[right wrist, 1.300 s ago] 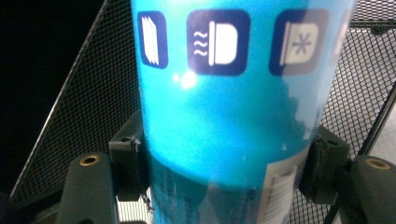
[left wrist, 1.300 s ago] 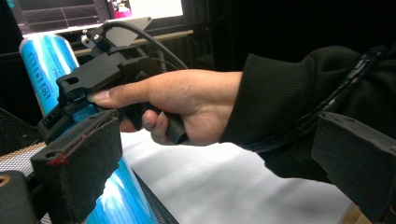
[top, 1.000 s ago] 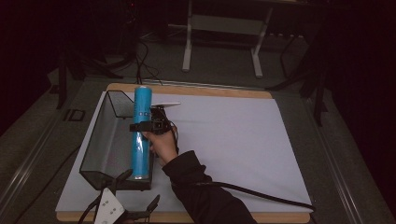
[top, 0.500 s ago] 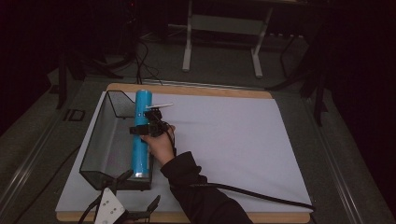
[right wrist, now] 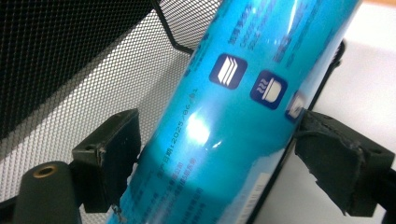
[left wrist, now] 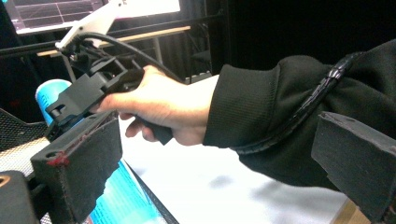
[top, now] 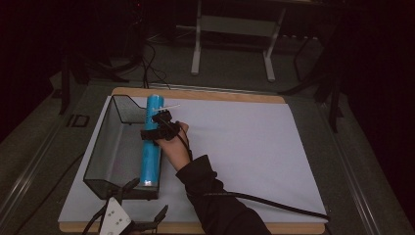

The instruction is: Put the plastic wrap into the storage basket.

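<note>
Right claw (top: 155, 128) just opening astride blue tube (top: 151, 147), pads seemingly clear; left claw (top: 131, 205) apart, empty, beside mesh basket (top: 105, 161).

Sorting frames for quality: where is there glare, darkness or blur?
Right gripper view: white glare on the blue tube, its lower print soft. High view: room behind dark, white sheet evenly lit. Left gripper view: near jaws blurred.

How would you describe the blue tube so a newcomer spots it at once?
On the white sheet covering the table, look to the left side for the black mesh basket. The long turquoise tube lies lengthwise along the basket's right-hand wall, with the right hand-held gripper straddling its middle. It is the only brightly coloured thing there, glossy, with small printed icons.
</note>
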Demonstrator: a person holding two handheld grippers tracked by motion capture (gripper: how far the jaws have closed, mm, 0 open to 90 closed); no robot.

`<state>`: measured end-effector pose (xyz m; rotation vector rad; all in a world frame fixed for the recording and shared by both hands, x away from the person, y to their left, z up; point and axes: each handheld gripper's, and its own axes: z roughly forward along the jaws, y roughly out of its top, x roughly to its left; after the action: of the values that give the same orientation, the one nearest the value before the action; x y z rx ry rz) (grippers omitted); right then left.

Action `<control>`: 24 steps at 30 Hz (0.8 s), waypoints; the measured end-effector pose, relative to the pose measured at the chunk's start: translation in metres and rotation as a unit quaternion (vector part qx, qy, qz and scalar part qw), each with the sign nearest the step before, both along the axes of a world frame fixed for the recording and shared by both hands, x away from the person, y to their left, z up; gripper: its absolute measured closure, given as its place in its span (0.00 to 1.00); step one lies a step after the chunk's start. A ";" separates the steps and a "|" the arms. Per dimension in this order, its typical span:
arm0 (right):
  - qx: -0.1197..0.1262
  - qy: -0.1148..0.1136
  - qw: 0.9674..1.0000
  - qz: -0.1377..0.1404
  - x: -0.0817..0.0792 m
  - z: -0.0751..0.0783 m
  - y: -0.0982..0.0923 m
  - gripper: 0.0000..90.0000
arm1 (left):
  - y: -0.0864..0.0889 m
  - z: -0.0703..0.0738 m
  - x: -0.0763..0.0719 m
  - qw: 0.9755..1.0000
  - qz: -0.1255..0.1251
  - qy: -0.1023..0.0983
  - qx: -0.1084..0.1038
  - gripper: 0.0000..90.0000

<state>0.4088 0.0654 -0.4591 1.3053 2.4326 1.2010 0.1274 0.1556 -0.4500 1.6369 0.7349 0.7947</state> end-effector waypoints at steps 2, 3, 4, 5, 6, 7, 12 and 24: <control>-0.007 -0.013 1.000 0.011 -0.001 0.004 -0.002 0.16 | 0.000 0.000 0.000 1.000 0.000 0.001 0.000 0.02; -0.010 -0.022 1.000 0.014 -0.002 0.007 -0.004 0.15 | 0.000 0.000 0.000 1.000 0.000 0.000 0.000 0.02; -0.018 -0.028 0.999 0.017 -0.003 0.009 -0.005 0.15 | 0.000 0.000 0.000 1.000 0.000 0.000 0.000 0.02; -0.024 -0.038 0.999 0.022 -0.003 0.012 -0.007 0.15 | 0.000 0.000 0.000 1.000 0.000 0.001 0.000 0.02; -0.031 -0.050 0.998 0.026 -0.004 0.014 -0.009 0.15 | 0.000 0.000 0.000 1.000 0.000 0.001 0.000 0.02; -0.032 -0.054 0.998 0.029 -0.005 0.017 -0.011 0.15 | 0.000 0.000 0.000 1.000 -0.001 0.001 0.000 0.02; -0.030 -0.051 0.998 0.032 -0.010 0.031 -0.030 0.17 | 0.000 0.000 0.000 1.000 -0.001 0.002 0.000 0.02; -0.057 -0.127 0.988 0.066 -0.033 0.056 -0.090 0.15 | -0.001 0.000 0.000 1.000 0.000 0.001 0.000 0.02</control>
<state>0.3755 -0.0248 -0.4033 0.9108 2.3915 1.1582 0.1274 0.1547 -0.4497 1.6382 0.7365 0.7928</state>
